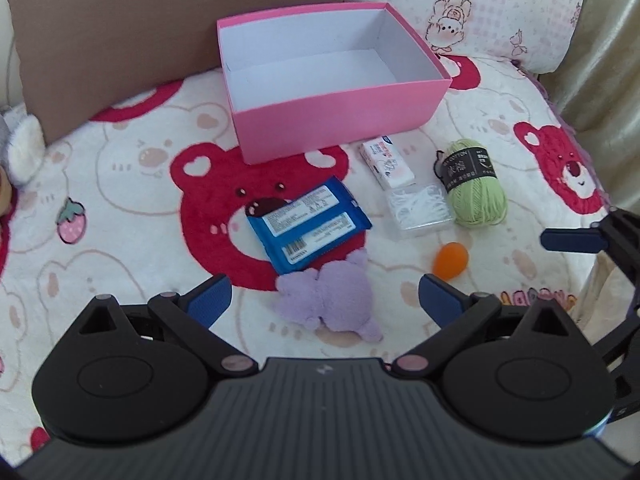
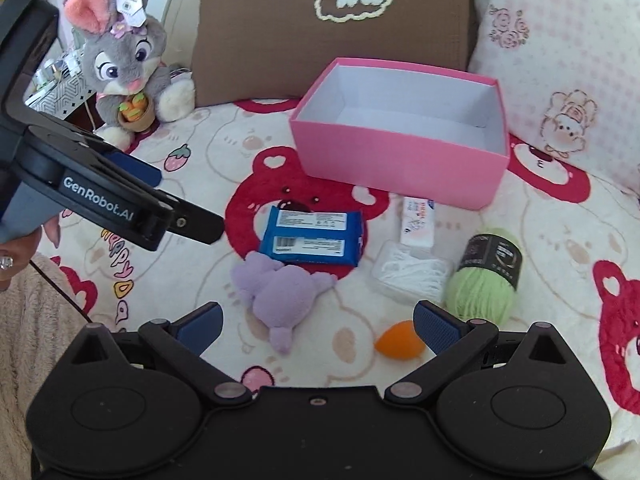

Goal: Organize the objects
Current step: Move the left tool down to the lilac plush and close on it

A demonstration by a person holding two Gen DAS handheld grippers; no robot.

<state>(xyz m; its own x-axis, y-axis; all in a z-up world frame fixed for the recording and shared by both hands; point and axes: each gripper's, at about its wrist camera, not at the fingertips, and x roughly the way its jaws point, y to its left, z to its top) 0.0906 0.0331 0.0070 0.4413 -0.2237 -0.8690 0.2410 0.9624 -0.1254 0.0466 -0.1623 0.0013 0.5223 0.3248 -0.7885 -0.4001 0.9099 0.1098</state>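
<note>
An open pink box (image 1: 340, 114) (image 2: 396, 160) with a white inside stands empty on the bear-print blanket. In front of it lie a blue snack packet (image 1: 308, 228) (image 2: 312, 236), a small white carton (image 1: 386, 160) (image 2: 418, 222), a clear case of white picks (image 1: 420, 210) (image 2: 412, 274), a green yarn ball (image 1: 476, 186) (image 2: 482, 286), an orange egg-shaped sponge (image 1: 451, 261) (image 2: 398, 343) and a purple plush (image 1: 332, 300) (image 2: 280, 292). My left gripper (image 1: 322, 298) hangs open just over the purple plush. My right gripper (image 2: 318, 326) is open near the plush and sponge.
A brown pillow (image 2: 328, 28) and a pink-patterned pillow (image 2: 560, 64) lean behind the box. A grey rabbit plush (image 2: 128, 56) sits at the back left. A hand (image 2: 24, 248) holds the left gripper's body at the left of the right wrist view.
</note>
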